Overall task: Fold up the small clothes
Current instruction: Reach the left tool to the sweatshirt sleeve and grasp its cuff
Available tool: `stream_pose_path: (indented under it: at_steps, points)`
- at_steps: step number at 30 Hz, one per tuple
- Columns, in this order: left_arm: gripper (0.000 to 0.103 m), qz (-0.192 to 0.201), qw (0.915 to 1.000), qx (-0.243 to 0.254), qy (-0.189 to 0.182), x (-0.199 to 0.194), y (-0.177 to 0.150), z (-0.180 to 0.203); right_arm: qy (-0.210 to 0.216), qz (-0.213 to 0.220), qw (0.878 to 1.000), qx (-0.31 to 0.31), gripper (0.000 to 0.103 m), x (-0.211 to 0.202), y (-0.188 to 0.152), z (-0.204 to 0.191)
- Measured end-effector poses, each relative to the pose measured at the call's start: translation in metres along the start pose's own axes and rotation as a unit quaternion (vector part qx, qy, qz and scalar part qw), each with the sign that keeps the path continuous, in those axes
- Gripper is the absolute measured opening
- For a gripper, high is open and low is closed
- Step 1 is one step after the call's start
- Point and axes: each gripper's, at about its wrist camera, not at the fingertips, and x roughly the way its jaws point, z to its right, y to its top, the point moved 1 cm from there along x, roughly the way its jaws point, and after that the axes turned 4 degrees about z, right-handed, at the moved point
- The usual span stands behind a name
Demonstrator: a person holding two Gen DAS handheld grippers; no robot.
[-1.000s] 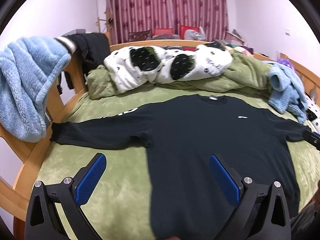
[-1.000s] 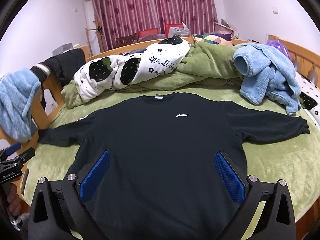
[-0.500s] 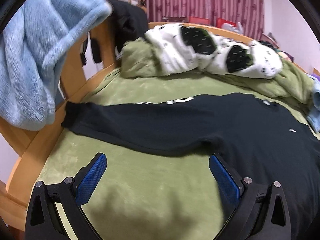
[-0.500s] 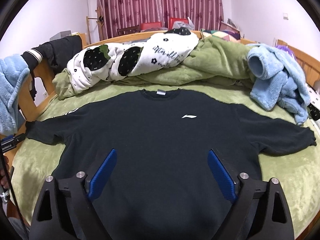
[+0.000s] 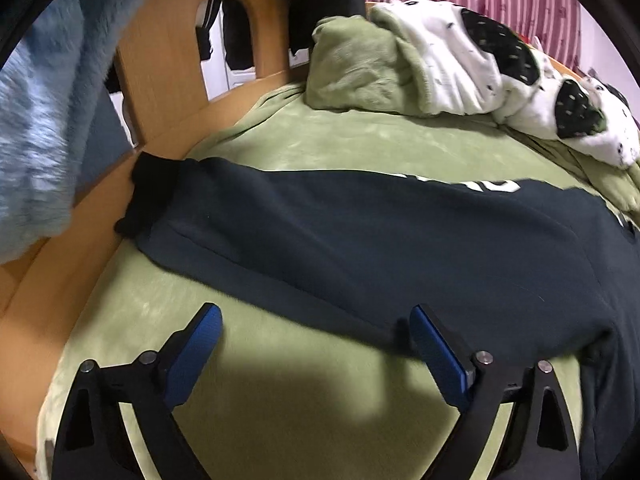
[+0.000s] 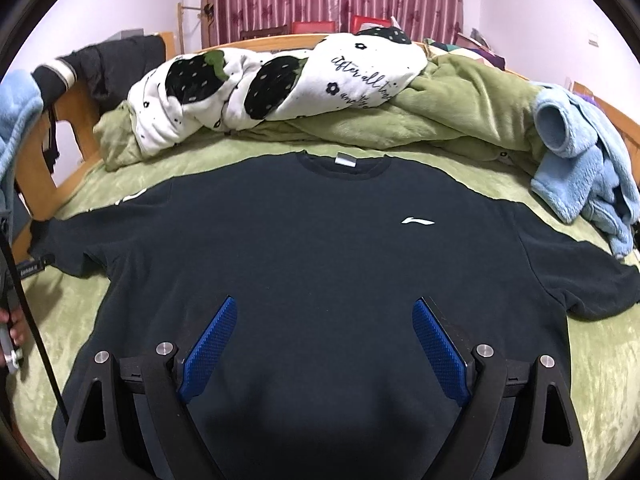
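A black long-sleeved sweatshirt (image 6: 320, 248) with a small white logo lies flat, front up, on the green bedspread (image 6: 592, 360). Its left sleeve (image 5: 320, 224) stretches to the bed's left edge, with the cuff (image 5: 148, 196) resting on the wooden frame. My left gripper (image 5: 314, 354) is open and empty, just above the bedspread in front of that sleeve. My right gripper (image 6: 324, 344) is open and empty above the sweatshirt's lower body.
A white strawberry-print quilt (image 6: 280, 88) and a crumpled green blanket (image 6: 460, 120) are piled at the back. A light blue fleece (image 6: 588, 176) lies at the right. Another blue fleece (image 5: 44, 100) hangs on the wooden bed frame (image 5: 168, 48) at the left.
My left gripper has swung left and moved close to the sweatshirt's left sleeve. My right gripper has shifted slightly forward over the sweatshirt body. Both stay open.
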Motion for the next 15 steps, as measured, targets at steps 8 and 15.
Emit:
stream_pose_path:
  at_steps: [8, 15]
  points:
    - [0.052, -0.011, 0.9999, -0.008, -0.001, 0.031, 0.005, 0.000, -0.009, -0.017, 1.000, -0.017, 0.089, 0.019, -0.012, -0.011]
    - [0.016, 0.004, 0.9995, -0.018, 0.024, 0.022, 0.007, 0.001, -0.009, -0.007, 1.000, -0.019, 0.089, 0.016, -0.013, 0.001]
